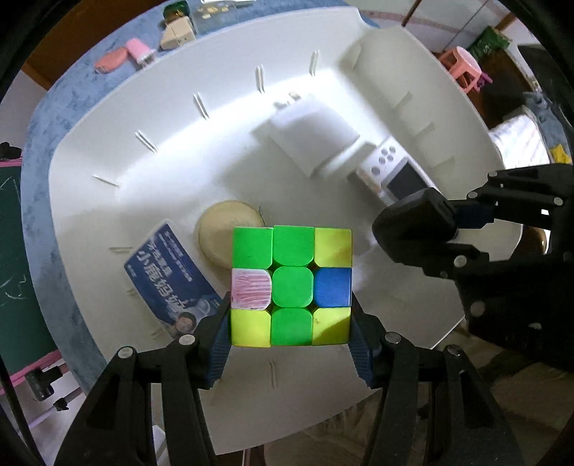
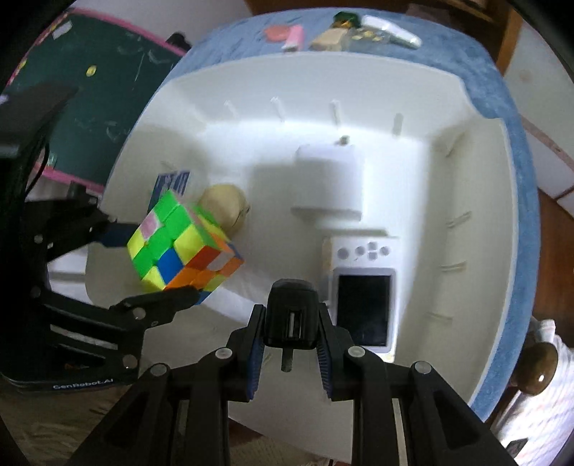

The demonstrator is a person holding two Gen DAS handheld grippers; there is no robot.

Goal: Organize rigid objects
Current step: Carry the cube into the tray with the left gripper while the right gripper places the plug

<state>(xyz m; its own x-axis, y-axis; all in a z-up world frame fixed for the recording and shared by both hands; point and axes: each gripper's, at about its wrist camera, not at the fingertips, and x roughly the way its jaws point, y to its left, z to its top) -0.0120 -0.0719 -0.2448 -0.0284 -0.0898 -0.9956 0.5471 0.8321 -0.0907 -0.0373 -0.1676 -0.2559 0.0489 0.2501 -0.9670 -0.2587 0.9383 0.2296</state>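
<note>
My left gripper (image 1: 290, 322) is shut on a Rubik's cube (image 1: 291, 285) and holds it above the white storage box (image 1: 107, 150). The cube also shows in the right wrist view (image 2: 179, 247), at the left. My right gripper (image 2: 290, 344) is shut on a black charger plug (image 2: 291, 315), above the box near its front; the plug also shows in the left wrist view (image 1: 416, 226). In the box lie a white charger (image 1: 308, 136), a white handheld device with a dark screen (image 2: 362, 297), a round beige object (image 1: 229, 229) and a blue card (image 1: 172, 283).
The box stands on a blue cloth (image 2: 516, 150). Behind it lie a pink item (image 1: 138, 50), a salmon-coloured item (image 1: 111, 61), a beige block (image 1: 177, 34) and other small things. A green chalkboard (image 2: 107, 89) stands at the left. A pink stool (image 1: 464, 66) is far right.
</note>
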